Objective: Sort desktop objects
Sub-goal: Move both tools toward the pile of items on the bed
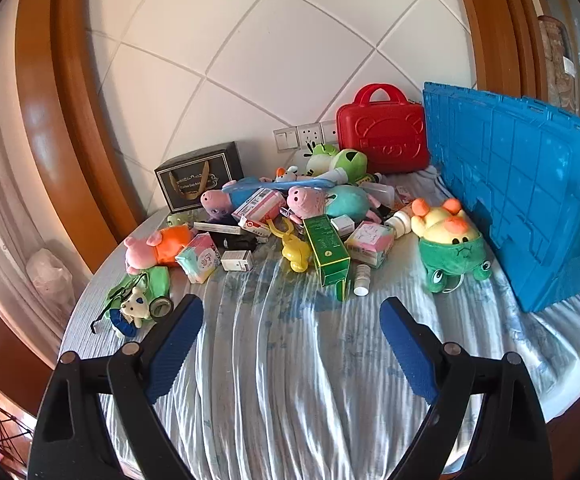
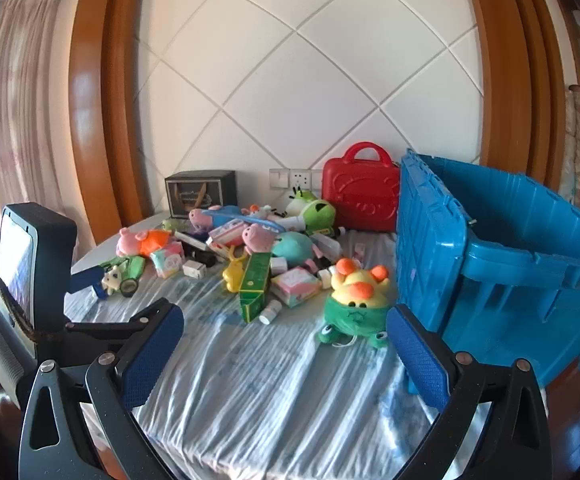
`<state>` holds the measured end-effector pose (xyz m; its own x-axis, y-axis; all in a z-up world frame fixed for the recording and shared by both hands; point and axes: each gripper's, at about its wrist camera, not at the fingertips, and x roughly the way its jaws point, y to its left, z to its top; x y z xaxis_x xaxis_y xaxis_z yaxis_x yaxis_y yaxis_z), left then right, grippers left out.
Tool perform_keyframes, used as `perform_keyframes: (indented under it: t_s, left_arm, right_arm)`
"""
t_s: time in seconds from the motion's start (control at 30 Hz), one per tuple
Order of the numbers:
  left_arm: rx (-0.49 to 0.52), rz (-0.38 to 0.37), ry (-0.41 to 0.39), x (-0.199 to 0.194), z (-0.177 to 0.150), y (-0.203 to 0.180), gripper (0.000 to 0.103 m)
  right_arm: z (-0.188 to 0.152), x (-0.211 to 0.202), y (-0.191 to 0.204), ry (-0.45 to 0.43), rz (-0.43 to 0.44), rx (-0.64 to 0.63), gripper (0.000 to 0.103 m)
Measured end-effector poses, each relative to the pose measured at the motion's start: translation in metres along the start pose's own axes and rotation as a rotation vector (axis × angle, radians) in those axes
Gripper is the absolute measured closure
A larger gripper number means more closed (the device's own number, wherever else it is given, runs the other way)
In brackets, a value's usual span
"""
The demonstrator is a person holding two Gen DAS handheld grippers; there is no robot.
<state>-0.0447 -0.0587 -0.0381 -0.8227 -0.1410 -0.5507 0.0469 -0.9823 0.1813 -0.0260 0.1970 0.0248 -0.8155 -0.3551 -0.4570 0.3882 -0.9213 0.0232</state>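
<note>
Blue pads of the left gripper point(image 1: 292, 308) stand wide apart w/ nothing between, over bare striped cloth point(image 1: 290, 380); toy pile point(image 1: 274, 220) lies beyond, mid-table, green box point(image 1: 326, 250) at its near edge, blue crate point(image 1: 530, 200) at right. Right wrist view: right gripper point(image 2: 286, 320) also wide open & empty, frog plush point(image 2: 354, 300) just ahead between pile point(image 2: 250, 248) & crate point(image 2: 490, 260), red case point(image 2: 360, 196) at the wall.

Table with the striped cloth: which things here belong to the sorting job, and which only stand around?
For sorting:
- yellow and green plush
- tall green carton
- small white bottle
- pig plush in orange
- blue crate, likely the bin

Only around:
- wall sockets
- curtain
- wooden frame
</note>
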Motion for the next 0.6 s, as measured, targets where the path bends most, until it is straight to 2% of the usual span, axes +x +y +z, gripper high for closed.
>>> perform_keyframes:
  t_s: [0.37, 0.6]
  left_arm:
    - [0.026, -0.090, 0.022, 0.080, 0.026, 0.060, 0.012]
    - [0.061, -0.122, 0.013, 0.101, 0.038, 0.078, 0.012]
  right_arm:
    - [0.030, 0.082, 0.042, 0.052, -0.083, 0.069, 0.000]
    - [0.035, 0.108, 0.058, 0.078, -0.136, 0.117, 0.000]
